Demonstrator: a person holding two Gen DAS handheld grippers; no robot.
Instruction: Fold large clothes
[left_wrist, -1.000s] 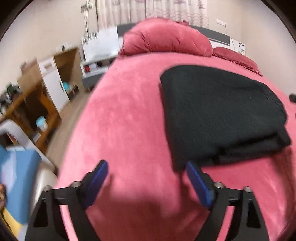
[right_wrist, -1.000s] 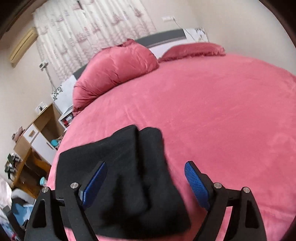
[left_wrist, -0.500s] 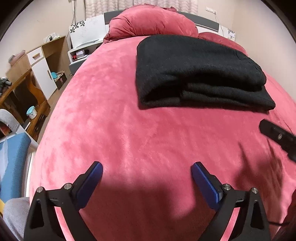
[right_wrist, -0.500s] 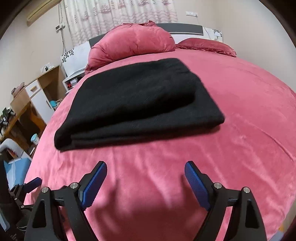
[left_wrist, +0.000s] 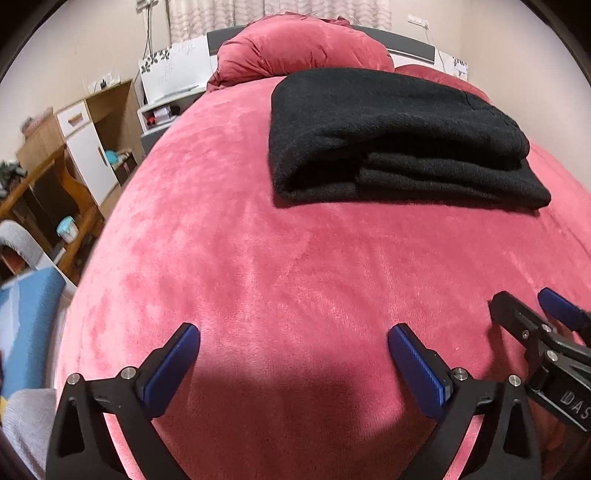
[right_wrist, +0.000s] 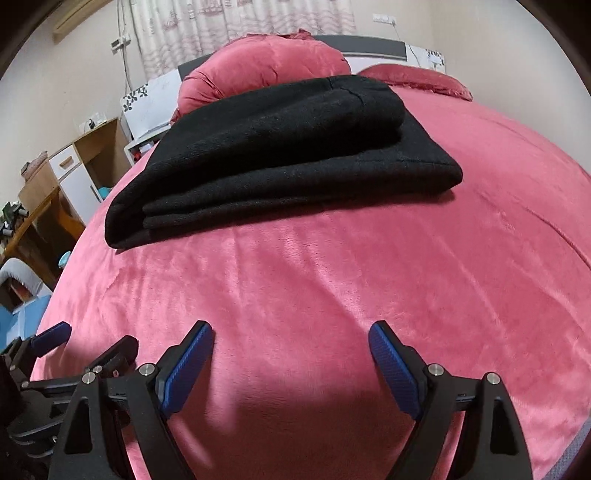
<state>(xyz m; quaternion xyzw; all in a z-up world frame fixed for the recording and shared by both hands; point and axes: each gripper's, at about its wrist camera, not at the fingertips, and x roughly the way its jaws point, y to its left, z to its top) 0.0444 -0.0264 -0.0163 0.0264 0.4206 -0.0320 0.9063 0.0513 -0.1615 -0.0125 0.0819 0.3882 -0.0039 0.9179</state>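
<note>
A black garment (left_wrist: 391, 136) lies folded in several layers on the pink bed (left_wrist: 280, 280); it also shows in the right wrist view (right_wrist: 280, 147). My left gripper (left_wrist: 293, 349) is open and empty, low over the bed's near part, well short of the garment. My right gripper (right_wrist: 291, 345) is open and empty, also near the front of the bed. The right gripper shows at the right edge of the left wrist view (left_wrist: 535, 325), and the left gripper at the lower left of the right wrist view (right_wrist: 74, 350).
Pink pillows (left_wrist: 303, 48) lie at the headboard behind the garment. Wooden and white cabinets (left_wrist: 85, 144) and a desk stand left of the bed. A blue and grey chair (left_wrist: 26, 314) is at the near left.
Both grippers have pulled back from the garment toward the foot of the bed and now sit side by side. The garment lies folded and still.
</note>
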